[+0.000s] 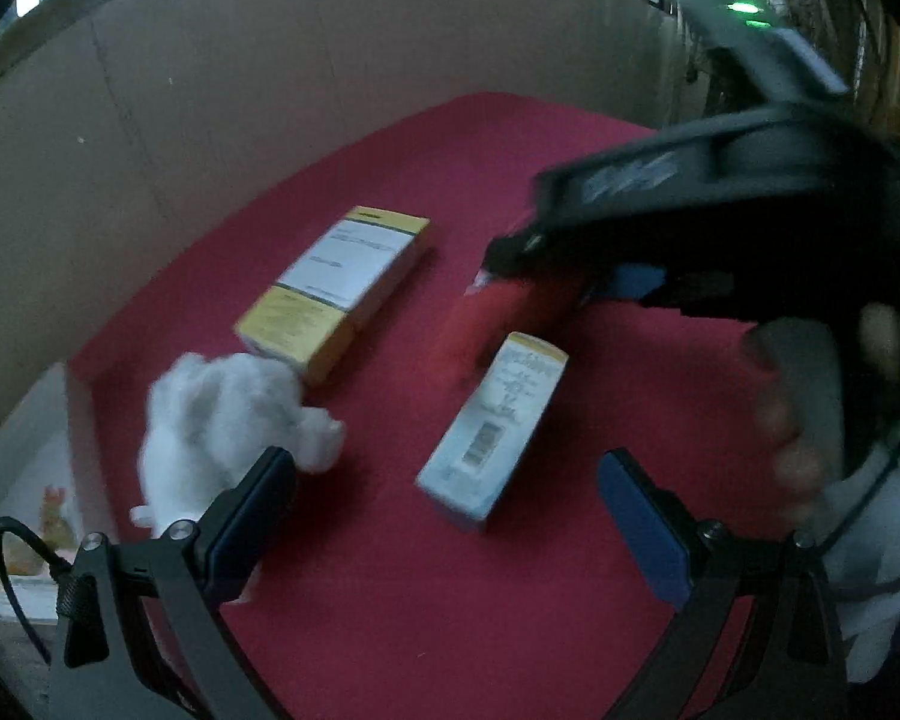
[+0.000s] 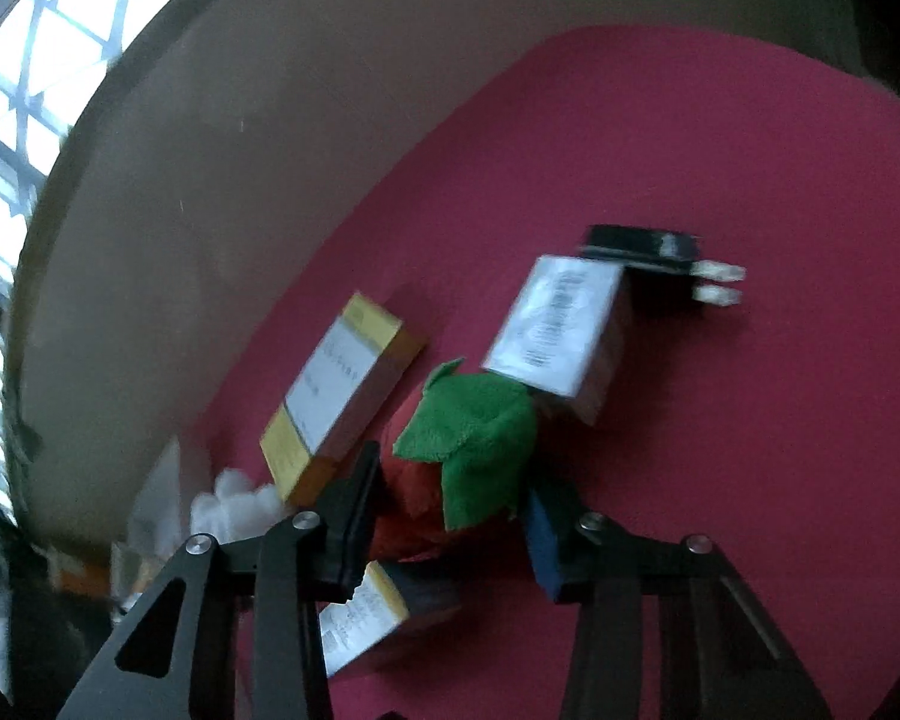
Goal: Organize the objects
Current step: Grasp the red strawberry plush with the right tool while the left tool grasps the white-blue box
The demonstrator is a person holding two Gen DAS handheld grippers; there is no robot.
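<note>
A red plush strawberry (image 2: 405, 510) with green felt leaves (image 2: 474, 438) sits between the pads of my right gripper (image 2: 450, 519), which is shut on it. In the left wrist view the right gripper (image 1: 546, 282) reaches in from the right with the red plush (image 1: 498, 312) in it. My left gripper (image 1: 447, 486) is open, its blue pads either side of a small white box with a yellow end (image 1: 492, 426) lying on the red mat (image 1: 426, 600). A larger yellow and white box (image 1: 336, 288) and a wad of white cotton (image 1: 222, 414) lie to the left.
A white barcode box (image 2: 561, 330) and a black plug adapter (image 2: 648, 252) lie further out on the mat. A beige cardboard wall (image 1: 210, 90) curves behind it. A person's hand (image 1: 798, 408) holds the right gripper. Blurred packets (image 1: 48, 516) lie past the mat's left edge.
</note>
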